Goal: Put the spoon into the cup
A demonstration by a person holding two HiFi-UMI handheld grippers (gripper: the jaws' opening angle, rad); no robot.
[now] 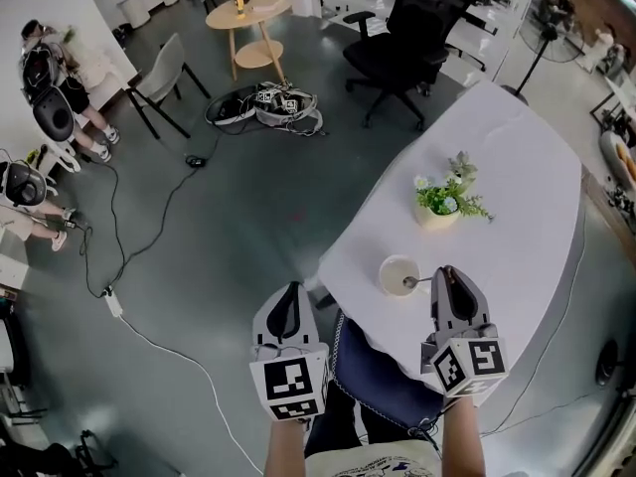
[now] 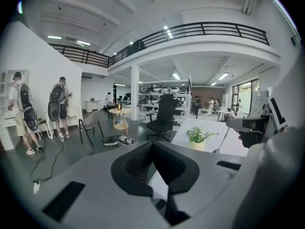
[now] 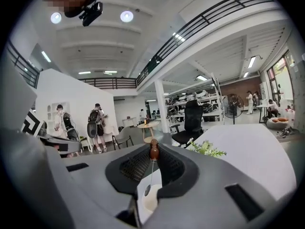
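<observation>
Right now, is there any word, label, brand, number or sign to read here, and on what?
None can be read.
The left gripper and right gripper carry cubes with only black-and-white square patterns, no letters or digits.
Cup and pot show no print.

Your left gripper [image 1: 291, 291] and right gripper [image 1: 450, 274], both by the near edge of the table [image 1: 517, 167], are pale grey shells with black ribbed pads [image 2: 136, 165]. Each carries a white cube [image 1: 290, 386] printed with black square markers. You wear a dark blue garment [image 1: 383, 381], possibly shorts, and a pale printed top [image 1: 368, 462].
</observation>
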